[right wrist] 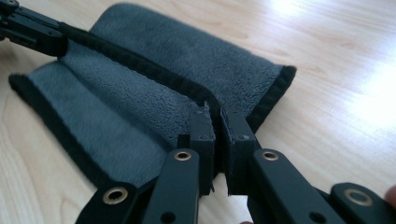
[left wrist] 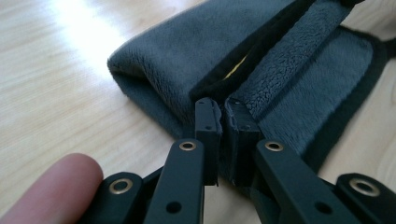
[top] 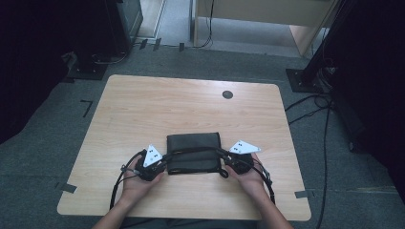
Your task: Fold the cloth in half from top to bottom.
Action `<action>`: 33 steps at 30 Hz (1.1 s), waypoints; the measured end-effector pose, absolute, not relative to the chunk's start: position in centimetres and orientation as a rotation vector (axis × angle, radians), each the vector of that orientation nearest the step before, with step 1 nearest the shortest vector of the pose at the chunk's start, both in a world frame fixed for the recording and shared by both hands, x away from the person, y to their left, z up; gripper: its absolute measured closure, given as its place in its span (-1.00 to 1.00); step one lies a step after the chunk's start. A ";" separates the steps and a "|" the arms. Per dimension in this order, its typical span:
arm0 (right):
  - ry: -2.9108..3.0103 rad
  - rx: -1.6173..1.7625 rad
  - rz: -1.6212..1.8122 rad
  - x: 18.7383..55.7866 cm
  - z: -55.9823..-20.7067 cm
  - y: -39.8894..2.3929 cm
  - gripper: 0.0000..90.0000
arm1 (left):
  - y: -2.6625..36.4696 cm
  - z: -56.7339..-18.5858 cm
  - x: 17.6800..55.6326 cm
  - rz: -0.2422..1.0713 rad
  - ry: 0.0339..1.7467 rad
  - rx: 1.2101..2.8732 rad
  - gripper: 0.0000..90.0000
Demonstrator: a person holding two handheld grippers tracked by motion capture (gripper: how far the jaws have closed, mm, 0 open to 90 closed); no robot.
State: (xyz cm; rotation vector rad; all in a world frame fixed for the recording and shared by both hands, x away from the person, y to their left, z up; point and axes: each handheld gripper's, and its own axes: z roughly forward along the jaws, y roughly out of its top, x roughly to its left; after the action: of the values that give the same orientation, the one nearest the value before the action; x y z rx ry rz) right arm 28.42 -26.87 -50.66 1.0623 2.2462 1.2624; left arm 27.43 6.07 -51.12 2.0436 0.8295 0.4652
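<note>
The left gripper (left wrist: pixel 222 108) and right gripper (right wrist: pixel 218 115) each pinch the gray towel's (top: pixel 193 151) black edge, at six o'clock on the table (top: pixel 143 105). A weak pinch could let it slip.

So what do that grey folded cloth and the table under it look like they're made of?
Grey cloth: seemingly soft microfibre or fleece, matte, judging by its fuzzy nap; the black edging looks like stitched fabric binding. Table: pale wood-grain top, probably laminate, smooth with a slight sheen where light glares off it.
</note>
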 end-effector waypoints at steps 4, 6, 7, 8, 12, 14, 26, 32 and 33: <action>2.236 1.042 1.288 27.4 -50.3 -26.9 0.88 | 6.7 -50.5 26.7 0.476 0.828 2.029 0.91; 2.242 1.029 1.254 27.0 -50.4 -26.8 0.88 | 6.9 -50.7 26.3 0.511 0.867 2.049 0.97; 2.253 1.023 1.225 26.9 -50.6 -26.8 0.87 | 7.1 -51.0 26.2 0.511 0.874 2.064 0.96; 2.269 1.022 1.208 26.9 -51.0 -26.9 0.87 | 7.3 -51.2 26.1 0.501 0.888 2.068 0.92; 2.274 1.060 1.224 27.0 -51.5 -27.2 0.79 | 8.0 -51.2 26.2 0.436 0.928 2.010 0.64; 2.292 1.044 1.218 27.1 -51.3 -27.1 0.52 | 8.3 -50.8 26.3 0.373 0.938 1.950 0.55; 2.193 1.151 1.486 27.0 -48.6 -29.0 0.51 | 7.1 -49.5 27.1 0.295 0.929 1.857 0.33; 2.247 1.210 1.314 27.3 -50.1 -26.2 0.51 | 5.8 -51.2 26.5 0.288 0.882 2.076 0.28; 2.272 1.192 1.295 27.2 -50.4 -25.9 0.49 | 5.9 -51.3 26.2 0.310 0.876 2.078 0.28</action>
State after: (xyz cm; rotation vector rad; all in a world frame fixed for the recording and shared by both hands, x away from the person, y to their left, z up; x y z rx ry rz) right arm 27.21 -25.91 -50.41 1.1922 2.2715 1.2951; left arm 26.21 5.91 -51.32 2.0776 0.8764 0.3096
